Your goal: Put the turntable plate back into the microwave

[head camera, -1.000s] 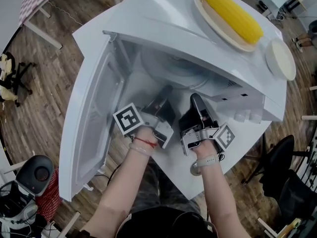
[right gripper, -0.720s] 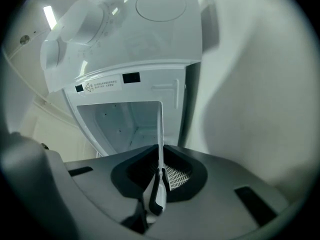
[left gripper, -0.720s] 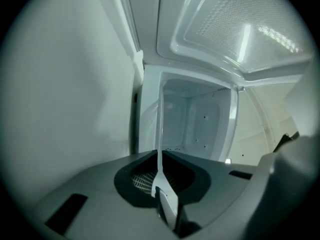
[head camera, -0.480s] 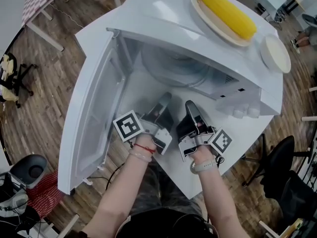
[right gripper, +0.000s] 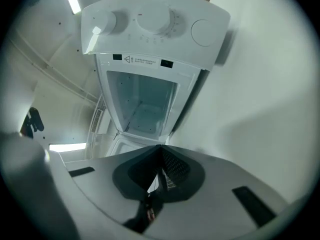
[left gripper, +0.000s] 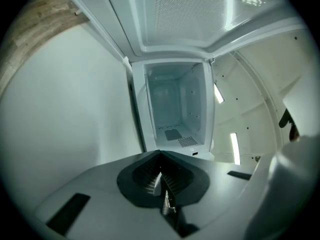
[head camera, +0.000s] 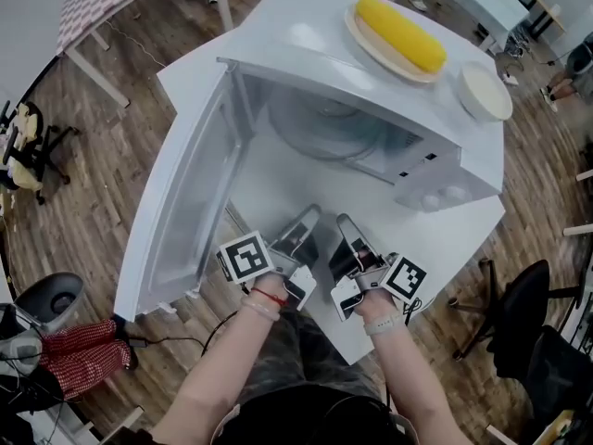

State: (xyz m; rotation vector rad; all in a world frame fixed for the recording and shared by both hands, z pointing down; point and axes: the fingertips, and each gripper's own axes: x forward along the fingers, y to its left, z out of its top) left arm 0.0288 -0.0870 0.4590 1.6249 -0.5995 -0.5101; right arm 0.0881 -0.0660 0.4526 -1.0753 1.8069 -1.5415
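The white microwave [head camera: 371, 82] stands with its door [head camera: 190, 202] swung open to the left. In the head view, the round glass turntable plate [head camera: 329, 123] lies inside the cavity. My left gripper [head camera: 309, 215] and right gripper [head camera: 344, 222] hover side by side over the table, well in front of the opening. Both are shut with nothing between the jaws. The left gripper [left gripper: 160, 156] view looks into the cavity [left gripper: 175, 109]. Past the right gripper [right gripper: 161, 151], that view shows the control panel's knobs [right gripper: 150, 19] and the cavity [right gripper: 142, 106]. Neither gripper view shows the plate clearly.
On top of the microwave sits a plate with a yellow corn cob [head camera: 400, 33], and beside it a white dish [head camera: 485, 91]. The microwave stands on a white table [head camera: 435, 248]. Chairs and wooden floor surround the table.
Both grippers have drawn back from the microwave opening toward the person, staying shut. The plate stays inside the cavity.
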